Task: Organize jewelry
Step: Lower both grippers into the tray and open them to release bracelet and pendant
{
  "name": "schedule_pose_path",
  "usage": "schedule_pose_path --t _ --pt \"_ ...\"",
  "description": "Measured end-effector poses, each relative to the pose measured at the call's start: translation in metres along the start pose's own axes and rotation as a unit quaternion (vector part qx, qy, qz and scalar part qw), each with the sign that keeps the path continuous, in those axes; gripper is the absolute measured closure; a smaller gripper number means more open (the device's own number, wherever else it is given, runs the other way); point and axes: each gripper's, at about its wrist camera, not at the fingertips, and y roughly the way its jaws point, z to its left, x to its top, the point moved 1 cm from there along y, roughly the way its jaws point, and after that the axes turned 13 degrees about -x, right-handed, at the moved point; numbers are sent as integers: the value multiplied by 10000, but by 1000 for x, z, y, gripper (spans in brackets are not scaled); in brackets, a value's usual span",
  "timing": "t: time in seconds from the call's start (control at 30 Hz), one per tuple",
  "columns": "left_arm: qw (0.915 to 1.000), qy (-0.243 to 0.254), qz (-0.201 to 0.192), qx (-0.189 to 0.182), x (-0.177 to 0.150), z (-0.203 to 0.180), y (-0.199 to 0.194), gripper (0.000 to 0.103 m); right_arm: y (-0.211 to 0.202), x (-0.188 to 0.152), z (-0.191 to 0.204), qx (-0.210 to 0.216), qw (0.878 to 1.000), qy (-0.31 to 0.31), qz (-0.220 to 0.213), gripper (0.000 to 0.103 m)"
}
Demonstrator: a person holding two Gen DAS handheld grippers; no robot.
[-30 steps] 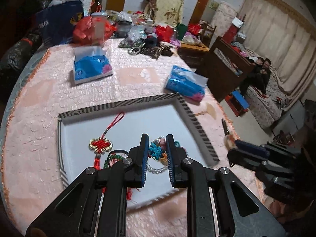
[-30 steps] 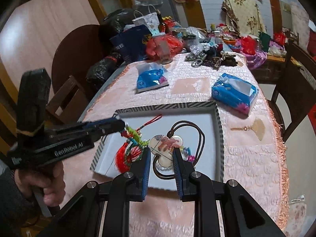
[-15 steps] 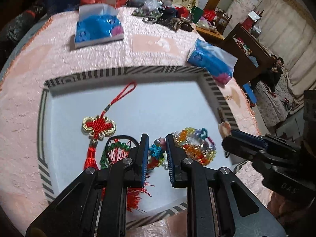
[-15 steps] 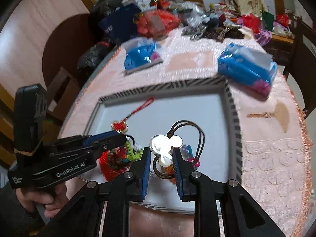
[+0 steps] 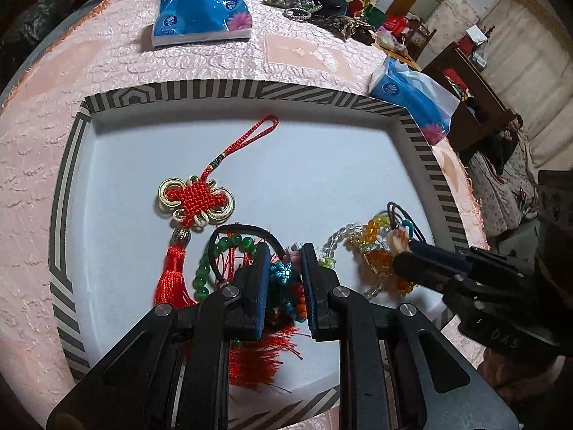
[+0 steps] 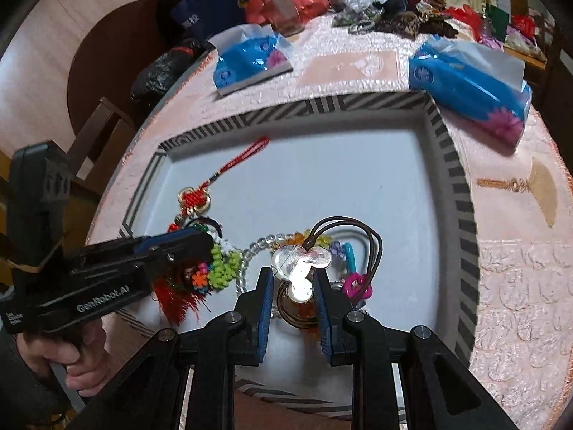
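A white tray with a striped rim lies on the pink tablecloth. My left gripper is shut on a colourful woven flower ornament low over the tray's near side. Beside it lie a red knot tassel and a green bead bracelet. My right gripper is shut on a silver mouse-shaped pendant with a brown cord. A clear and orange bead strand and a pink ring lie under it.
Two blue tissue packs sit beyond the tray. A tan fan-shaped charm lies on the cloth to the right. Bags and loose clutter crowd the table's far end. A wooden chair stands at the left.
Both grippers have sunk toward the tray, each keeping its piece between the fingers. The tray and the jewelry in it now fill more of both views.
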Motion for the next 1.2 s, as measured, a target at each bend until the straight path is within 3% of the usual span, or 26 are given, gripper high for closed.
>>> schedule_pose_path --t 1.07,1.2 --pt "9995 -92 149 277 -5 -2 11 81 4 -1 0 1 10000 33 88 81" --pt "9996 -136 142 207 -4 -2 11 68 2 0 3 -34 9999 4 121 67"
